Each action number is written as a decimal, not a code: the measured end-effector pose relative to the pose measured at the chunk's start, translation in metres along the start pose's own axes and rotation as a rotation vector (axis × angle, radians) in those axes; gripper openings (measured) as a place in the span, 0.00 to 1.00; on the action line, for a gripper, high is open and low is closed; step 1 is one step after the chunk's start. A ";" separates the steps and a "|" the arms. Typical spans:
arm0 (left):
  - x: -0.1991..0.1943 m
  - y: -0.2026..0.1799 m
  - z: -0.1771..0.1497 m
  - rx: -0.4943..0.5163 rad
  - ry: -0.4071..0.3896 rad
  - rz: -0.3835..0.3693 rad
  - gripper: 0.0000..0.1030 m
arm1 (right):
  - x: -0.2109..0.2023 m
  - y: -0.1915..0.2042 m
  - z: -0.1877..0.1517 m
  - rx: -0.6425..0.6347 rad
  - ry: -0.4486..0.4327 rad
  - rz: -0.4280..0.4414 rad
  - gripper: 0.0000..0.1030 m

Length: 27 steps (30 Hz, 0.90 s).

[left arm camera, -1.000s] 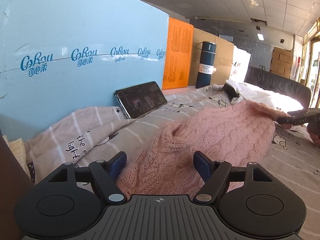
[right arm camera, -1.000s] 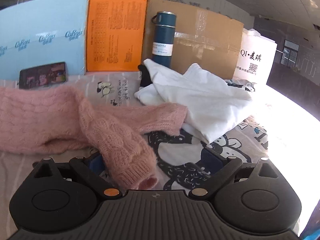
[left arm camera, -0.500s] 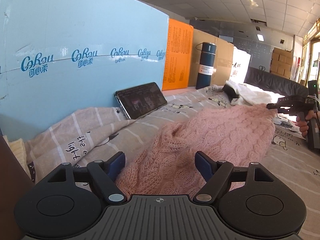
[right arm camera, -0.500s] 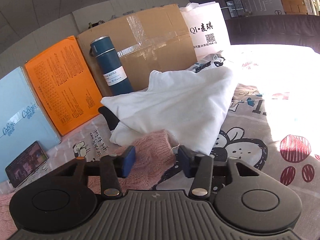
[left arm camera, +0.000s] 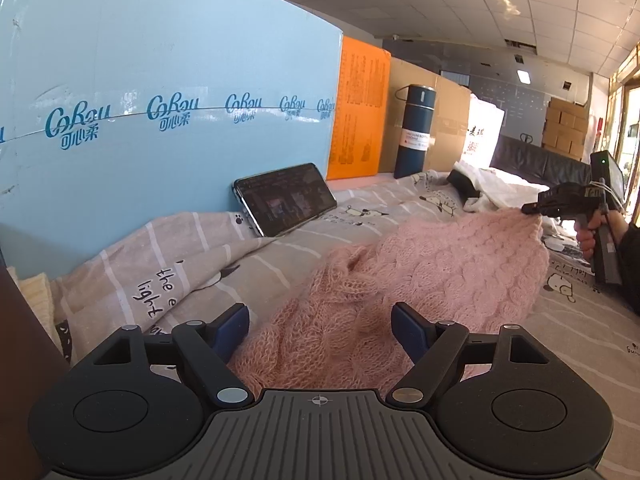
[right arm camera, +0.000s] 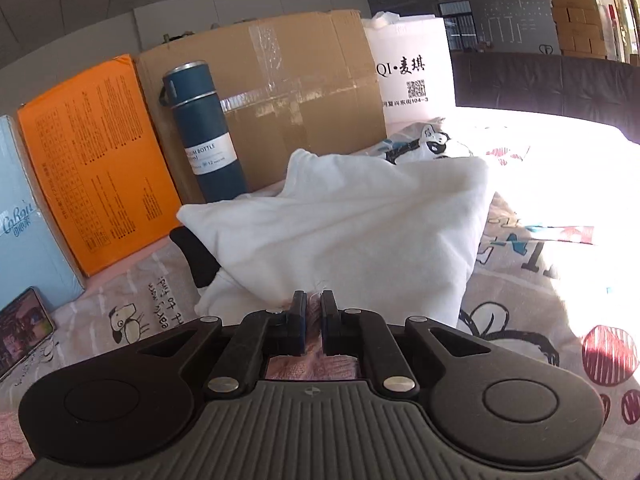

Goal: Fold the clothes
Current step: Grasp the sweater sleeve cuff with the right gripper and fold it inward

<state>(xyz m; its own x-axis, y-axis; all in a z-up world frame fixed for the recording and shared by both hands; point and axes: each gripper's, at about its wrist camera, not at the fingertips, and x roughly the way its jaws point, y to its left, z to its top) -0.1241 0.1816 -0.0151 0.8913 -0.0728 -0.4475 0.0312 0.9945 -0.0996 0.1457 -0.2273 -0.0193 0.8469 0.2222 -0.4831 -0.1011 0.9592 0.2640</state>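
Observation:
A pink knitted sweater lies rumpled on the printed bedsheet. My left gripper is open, its blue-padded fingers either side of the sweater's near end, low over it. My right gripper is shut on the pink sweater, pinching a bit of knit between its pads. In the left wrist view the right gripper holds the sweater's far edge lifted off the sheet. A white garment lies crumpled just beyond the right gripper.
A phone leans against the light blue box. An orange box, a cardboard box, a dark blue bottle and a white bag line the back. A black item lies under the white garment.
My right gripper went from wide open over the sleeve to shut on the sweater's edge, and has lifted it. The left gripper has barely moved.

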 end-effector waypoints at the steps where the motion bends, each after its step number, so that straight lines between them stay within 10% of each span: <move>1: 0.000 0.000 0.000 -0.003 0.001 0.002 0.81 | -0.004 -0.003 -0.001 0.035 0.003 0.001 0.23; 4: 0.000 0.002 0.000 -0.011 0.003 0.007 0.84 | -0.023 -0.011 -0.002 0.140 -0.006 0.032 0.71; 14: 0.000 0.001 0.000 -0.005 0.001 0.014 0.84 | -0.023 -0.002 -0.020 0.321 0.208 0.151 0.80; 20: 0.000 0.002 0.000 -0.010 0.002 0.012 0.84 | -0.009 0.007 -0.027 0.350 0.114 0.149 0.82; 27: -0.001 0.002 0.000 -0.017 -0.005 0.010 0.84 | -0.011 0.025 -0.038 0.203 0.042 0.084 0.18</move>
<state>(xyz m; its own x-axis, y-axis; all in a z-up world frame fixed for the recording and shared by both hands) -0.1253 0.1834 -0.0149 0.8937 -0.0620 -0.4443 0.0144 0.9939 -0.1096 0.1141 -0.1993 -0.0396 0.8173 0.3109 -0.4852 -0.0596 0.8831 0.4655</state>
